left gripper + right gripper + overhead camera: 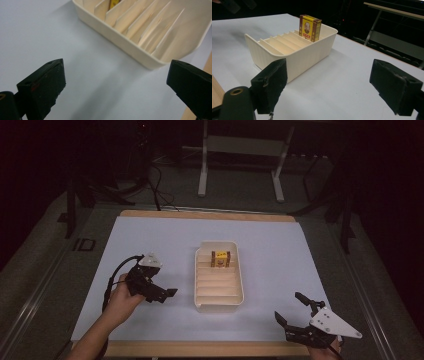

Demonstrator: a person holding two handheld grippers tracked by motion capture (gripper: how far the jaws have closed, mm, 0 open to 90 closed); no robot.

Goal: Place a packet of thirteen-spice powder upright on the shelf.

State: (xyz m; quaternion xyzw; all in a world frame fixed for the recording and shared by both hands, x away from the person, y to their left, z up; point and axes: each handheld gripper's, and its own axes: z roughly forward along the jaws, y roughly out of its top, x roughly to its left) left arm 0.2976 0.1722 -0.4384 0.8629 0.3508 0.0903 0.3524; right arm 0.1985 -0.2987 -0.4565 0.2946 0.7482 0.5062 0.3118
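A white sheet (150, 240) is covering most of the table (210, 215), whose wooden edge is showing at the far and near sides. In the middle a cream tray (199, 285) is sitting with its long axis running near to far, its inside cut by thin dividers into a row of slots. A small yellow box (220, 258) is standing upright in the farthest slot, well apart from both tools; the slots nearer the person are looking empty.

The left gripper (162, 294) is hovering just left of the tray, near its near half, jaws pointing right toward the tray wall. In its own view the jaws are standing wide apart with nothing between them, and the tray's near corner (150, 63) is lying just ahead. The right gripper (291, 308) is sitting at the near right of the sheet, farther from the tray, jaws likewise spread and empty, pointing up-left; its view is looking along the tray (294, 58) to the box (310, 27) at the far end.

The box is lying far and to the right of the left gripper, far and to the left of the right one. By my reading the left gripper is the nearer to the box, and either would be needing to travel toward the far end of the tray
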